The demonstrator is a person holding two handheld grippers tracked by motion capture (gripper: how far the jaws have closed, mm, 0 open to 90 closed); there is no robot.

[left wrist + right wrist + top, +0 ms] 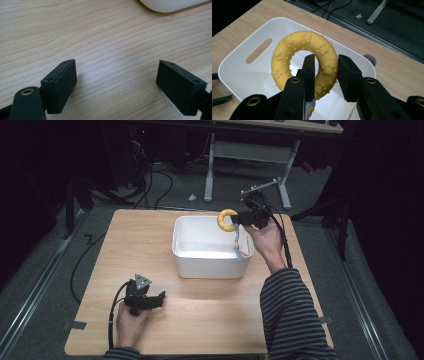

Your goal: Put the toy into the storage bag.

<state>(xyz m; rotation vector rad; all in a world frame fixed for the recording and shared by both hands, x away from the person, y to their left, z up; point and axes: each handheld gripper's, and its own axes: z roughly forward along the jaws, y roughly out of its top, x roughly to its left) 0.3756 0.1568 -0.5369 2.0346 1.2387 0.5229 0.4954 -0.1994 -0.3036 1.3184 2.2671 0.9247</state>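
Left gripper (161, 296) low over table (125, 240) near front edge, jaws spread wide, nothing between; right gripper (326, 72) clamped on yellow ring toy (304, 60), one jaw through hole, toy above far right corner of white bin (242, 75), rope tail (238, 245) dangling inside

We saw a light wooden desk (200, 320) on grey carpet, a white tub (210, 265) set upon it, left gripper (161, 296) resting near its front edge.

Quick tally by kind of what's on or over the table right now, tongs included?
White bin: 1
Yellow ring toy with rope tail, gripped by the right tongs over the bin: 1
Tongs, counting the left tongs, open over bare wood: 2
Total: 4
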